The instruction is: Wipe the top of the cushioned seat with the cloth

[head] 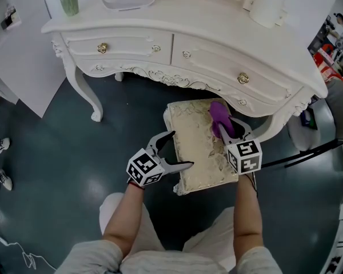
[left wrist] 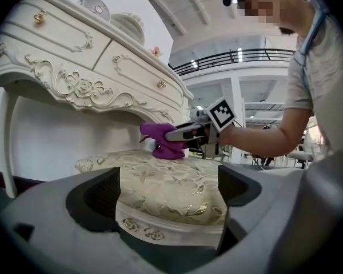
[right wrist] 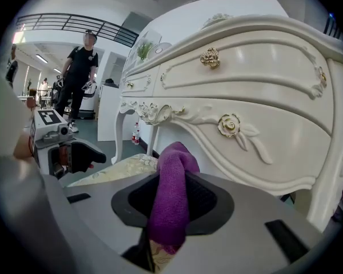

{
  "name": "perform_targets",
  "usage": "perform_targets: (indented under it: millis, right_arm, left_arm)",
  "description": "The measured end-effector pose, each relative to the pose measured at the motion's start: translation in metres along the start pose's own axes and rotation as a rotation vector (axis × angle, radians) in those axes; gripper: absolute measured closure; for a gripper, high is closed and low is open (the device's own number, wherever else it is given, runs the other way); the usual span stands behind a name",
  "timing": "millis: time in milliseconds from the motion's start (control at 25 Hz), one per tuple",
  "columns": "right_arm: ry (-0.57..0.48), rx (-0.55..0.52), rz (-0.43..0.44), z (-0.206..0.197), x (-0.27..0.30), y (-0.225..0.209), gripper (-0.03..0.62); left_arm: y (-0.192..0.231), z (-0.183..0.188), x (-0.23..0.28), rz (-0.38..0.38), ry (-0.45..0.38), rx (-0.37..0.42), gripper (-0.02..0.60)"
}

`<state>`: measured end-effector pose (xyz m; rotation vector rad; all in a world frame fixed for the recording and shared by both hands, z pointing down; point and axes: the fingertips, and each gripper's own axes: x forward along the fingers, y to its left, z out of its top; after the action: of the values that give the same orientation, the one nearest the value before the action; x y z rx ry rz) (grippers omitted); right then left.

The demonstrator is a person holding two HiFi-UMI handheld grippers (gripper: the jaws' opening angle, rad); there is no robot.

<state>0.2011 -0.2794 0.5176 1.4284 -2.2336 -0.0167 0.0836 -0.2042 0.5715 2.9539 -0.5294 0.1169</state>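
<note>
**Right gripper** (head: pixel 224 131): jaws clamped on the purple cloth (head: pixel 219 116), which stands bunched between them. The cloth's lower end rests on the cushioned seat (head: pixel 195 153).

**Cloth, position:** far right part of the seat top, just under the drawer front of the white worktop (head: pixel 217 39).

**Left gripper** (head: pixel 180 149): jaws wide apart, gripping nothing. It sits at the seat's near left edge, and its own view shows the seat's corner (left wrist: pixel 160 210) between the jaws. Whether either jaw touches the seat cannot be told.

**Seat, orientation:** the long axis runs from the person towards the worktop.

**Governing relation:** most of the seat top lies nearer the person and to the left of the cloth. By judgement, the wipe has to travel back along the long axis. The right gripper carries the cloth, and the left is placed to steady the seat.
</note>
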Motion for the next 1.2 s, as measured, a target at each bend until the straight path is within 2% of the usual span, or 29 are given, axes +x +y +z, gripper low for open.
perform_targets:
  millis: [200, 520, 640, 920, 1200]
  right_arm:
    - [0.043, 0.000, -0.064, -0.008, 0.010, -0.012, 0.494]
    - [0.121, -0.010, -0.155, -0.022, 0.035, -0.032, 0.494]
    - [0.152, 0.000, -0.167, -0.023, 0.043, -0.037, 0.494]
    - [0.266, 0.023, -0.188, -0.035, 0.057, -0.039, 0.494]
    - [0.302, -0.011, -0.218, -0.035, 0.059, -0.033, 0.494]
  left_arm:
    - [-0.001, -0.001, 0.003, -0.004, 0.006, 0.006, 0.052]
    - [0.003, -0.012, 0.000, -0.014, 0.063, 0.006, 0.052]
    - [0.002, -0.018, 0.000, -0.035, 0.092, -0.019, 0.052]
    - [0.001, -0.019, 0.002, -0.050, 0.084, -0.032, 0.052]
    - [0.001, -0.020, 0.004, -0.070, 0.080, -0.037, 0.052]
